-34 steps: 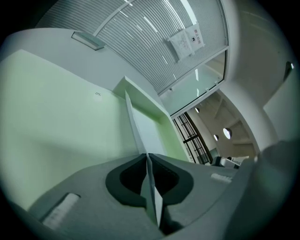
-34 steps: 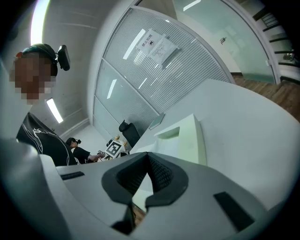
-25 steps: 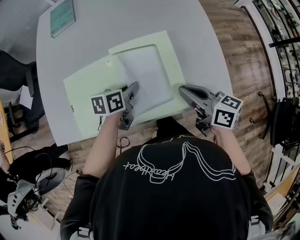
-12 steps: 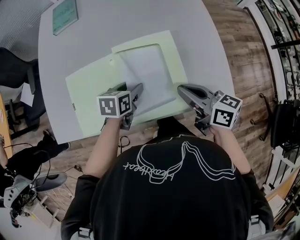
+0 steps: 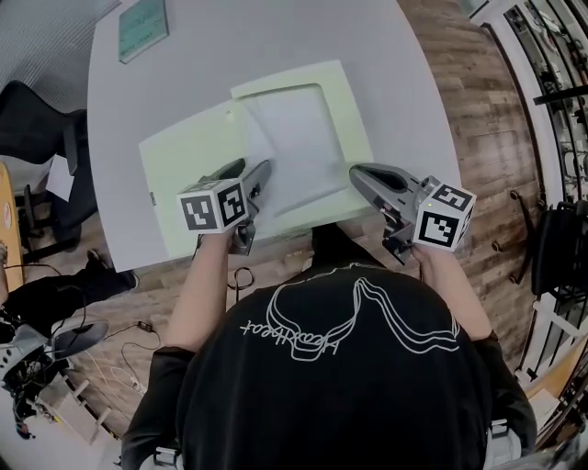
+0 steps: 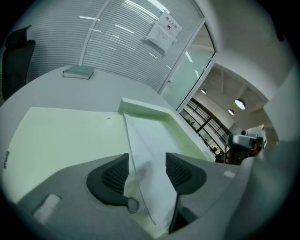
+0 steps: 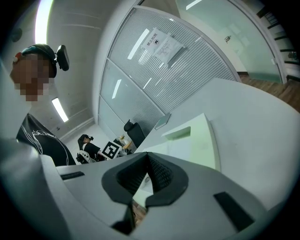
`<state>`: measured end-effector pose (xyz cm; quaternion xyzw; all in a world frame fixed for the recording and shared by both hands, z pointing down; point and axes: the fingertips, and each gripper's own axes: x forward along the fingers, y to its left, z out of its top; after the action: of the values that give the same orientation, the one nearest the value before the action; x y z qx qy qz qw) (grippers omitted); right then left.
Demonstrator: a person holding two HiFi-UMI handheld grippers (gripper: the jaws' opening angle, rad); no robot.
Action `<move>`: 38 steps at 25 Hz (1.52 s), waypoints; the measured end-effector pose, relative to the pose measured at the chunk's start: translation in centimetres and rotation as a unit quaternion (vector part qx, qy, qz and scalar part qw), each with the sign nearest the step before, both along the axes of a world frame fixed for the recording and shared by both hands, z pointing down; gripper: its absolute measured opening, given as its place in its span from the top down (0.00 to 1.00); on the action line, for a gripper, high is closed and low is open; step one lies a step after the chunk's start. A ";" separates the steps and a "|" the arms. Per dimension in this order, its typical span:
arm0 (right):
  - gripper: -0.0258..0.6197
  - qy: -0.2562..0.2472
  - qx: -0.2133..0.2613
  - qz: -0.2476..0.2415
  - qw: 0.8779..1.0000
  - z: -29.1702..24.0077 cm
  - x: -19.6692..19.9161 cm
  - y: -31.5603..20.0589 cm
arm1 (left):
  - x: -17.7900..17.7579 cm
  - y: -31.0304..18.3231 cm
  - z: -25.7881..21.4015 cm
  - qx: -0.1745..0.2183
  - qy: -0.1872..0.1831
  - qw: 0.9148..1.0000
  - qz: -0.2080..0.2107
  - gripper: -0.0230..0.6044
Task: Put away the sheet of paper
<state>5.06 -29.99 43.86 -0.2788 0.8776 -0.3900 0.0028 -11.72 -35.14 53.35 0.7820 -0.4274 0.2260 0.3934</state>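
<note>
A white sheet of paper (image 5: 294,147) lies in the right half of an open pale green folder (image 5: 188,161) on the white table. My left gripper (image 5: 253,176) is at the sheet's near left edge. Its jaws are opening, and in the left gripper view the paper (image 6: 150,140) runs up between the pads (image 6: 112,176) without being pressed. The folder (image 6: 61,136) spreads out beyond the left gripper (image 6: 147,171). My right gripper (image 5: 360,176) rests at the folder's near right corner, shut and empty. In the right gripper view the right gripper (image 7: 147,174) shows its pads meeting.
A teal book (image 5: 144,27) lies at the table's far left; the left gripper view shows the book (image 6: 78,71) too. The table's near edge (image 5: 276,240) runs just under both grippers. A dark chair (image 5: 37,138) stands left of the table. Wood floor lies to the right.
The left gripper's jaws have gone from shut on the sheet's near edge to apart, letting the sheet go. The right gripper has stayed where it was.
</note>
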 end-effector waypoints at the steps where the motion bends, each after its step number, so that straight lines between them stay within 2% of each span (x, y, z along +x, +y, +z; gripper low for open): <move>1: 0.94 -0.002 0.005 -0.001 1.000 -0.3 0.0 0.2 | -0.1 0.2 -0.7 0.009 0.009 1.000 -0.004 0.56; 4: 0.94 -0.019 0.038 -0.006 0.999 -2.1 -0.3 0.8 | -0.4 0.8 -3.6 0.039 0.054 0.998 -0.021 0.61; 9: 0.94 -0.009 0.082 -0.016 0.996 -4.5 -1.3 2.2 | -0.9 2.6 -9.5 0.097 0.130 0.986 -0.037 0.83; 11: 0.94 -0.013 0.093 -0.019 0.995 -5.6 -1.5 2.9 | -0.7 3.6 -11.6 0.106 0.159 0.981 -0.041 0.86; 14: 0.94 -0.015 0.111 -0.027 0.993 -7.3 -2.3 4.2 | -0.3 5.7 -14.3 0.117 0.189 0.974 -0.030 0.90; 17: 0.94 -0.020 0.121 -0.036 0.992 -8.8 -3.3 5.7 | 0.4 7.9 -17.1 0.141 0.210 0.968 0.000 0.93; 19: 0.94 -0.033 0.121 -0.041 0.991 -9.8 -3.8 6.7 | 1.2 9.6 -18.7 0.166 0.208 0.963 0.033 0.94; 21: 0.94 -0.042 0.126 -0.046 0.990 -10.7 -4.0 7.7 | 2.2 11.4 -19.9 0.194 0.190 0.960 0.072 0.95; 23: 0.95 -0.034 0.140 -0.053 0.988 -11.4 -4.2 8.6 | 3.2 12.8 -20.9 0.218 0.170 0.956 0.103 0.95; 26: 0.95 -0.018 0.158 -0.064 0.985 -12.2 -4.8 9.3 | 4.1 14.1 -22.0 0.238 0.163 0.948 0.131 0.95; 32: 0.95 -0.007 0.178 -0.074 0.981 -12.8 -5.8 11.1 | 4.4 16.0 -22.6 0.250 0.165 0.943 0.148 0.95; 38: 0.95 -0.001 0.182 -0.081 0.980 -12.6 -7.1 12.0 | 3.3 16.8 -22.3 0.248 0.157 0.945 0.143 0.95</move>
<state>-1.99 -17.98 31.24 -0.2012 0.9536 -0.2226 0.0229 -8.46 -18.36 31.02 0.9335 -0.2861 0.0408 0.2124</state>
